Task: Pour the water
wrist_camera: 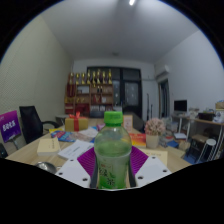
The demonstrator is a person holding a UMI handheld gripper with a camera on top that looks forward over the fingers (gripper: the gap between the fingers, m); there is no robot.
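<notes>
Now, grip: I am holding the bottle between the fingers, and both purple pads are pressing against its sides, so I am judging it as clamped.
Position: the bottle is standing upright, filling the space between the fingers, with the cluttered desk lying beyond and below it.
Risk, slip: I am worrying that the smooth, rounded plastic may be sliding in the pads once I start tilting, because the grip is sitting low on the body.
Risk, cap: the green cap is appearing to be still on; if so, tilting is pouring nothing until it is off.
Risk, target: I am not seeing any cup or glass clearly, so pouring now is likely wetting the papers on the desk.
Look: the bottle is showing translucent green, with a label on its lower half; I am unable to read the liquid level.
</notes>
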